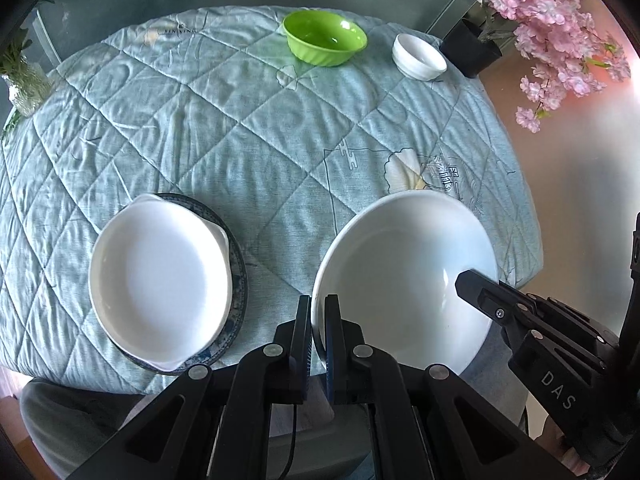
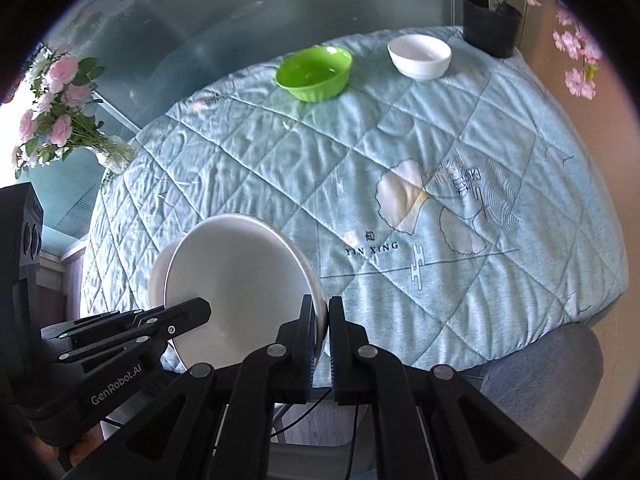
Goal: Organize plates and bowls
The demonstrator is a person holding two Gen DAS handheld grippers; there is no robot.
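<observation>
Holding the large white bowl [image 1: 404, 280] between us — left gripper [image 1: 318, 336] clamped on its lower-left rim in the left wrist frame, right gripper [image 2: 322, 332] clamped on the opposite rim, lower centre of the right wrist frame. We note the bowl tilted, above the quilted cloth [image 1: 240, 128], bottom centre-right of the left frame. Stacking target, by our judgement — the white handled dish [image 1: 160, 276] on its dark-rimmed plate [image 1: 239, 280], lower left, just beside the bowl and nearer our left gripper.
</observation>
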